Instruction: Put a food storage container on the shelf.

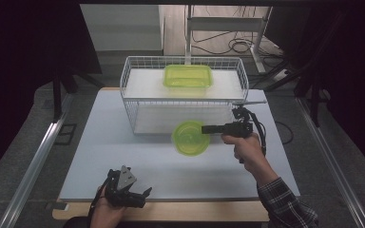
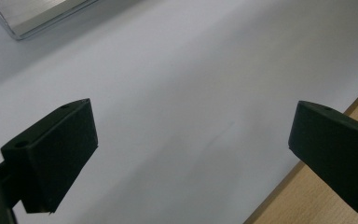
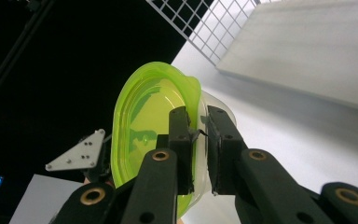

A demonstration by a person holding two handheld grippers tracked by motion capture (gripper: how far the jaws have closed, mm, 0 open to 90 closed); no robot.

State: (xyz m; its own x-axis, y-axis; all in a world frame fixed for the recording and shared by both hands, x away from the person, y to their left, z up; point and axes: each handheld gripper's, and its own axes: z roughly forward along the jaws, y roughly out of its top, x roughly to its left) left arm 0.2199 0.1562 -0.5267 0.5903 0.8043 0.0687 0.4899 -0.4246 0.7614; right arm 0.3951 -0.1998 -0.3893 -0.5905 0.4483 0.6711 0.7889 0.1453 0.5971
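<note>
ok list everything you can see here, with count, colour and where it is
round translucent plastic container with a green lid: 1, lime green, held by its edge above the table, in front of the basket
rectangular plastic container with a green lid: 1, lime green, on the upper shelf inside the basket
white wire basket: 1, white, at the far middle of the table
table: 1, pale grey top with a wooden front edge
right gripper: 1, black, shut on the round container's edge, right of centre
left gripper: 1, black with a grey plate, jaws wide apart, low at the near edge
hands: 2, one on each gripper; checked sleeve on the right arm
</note>
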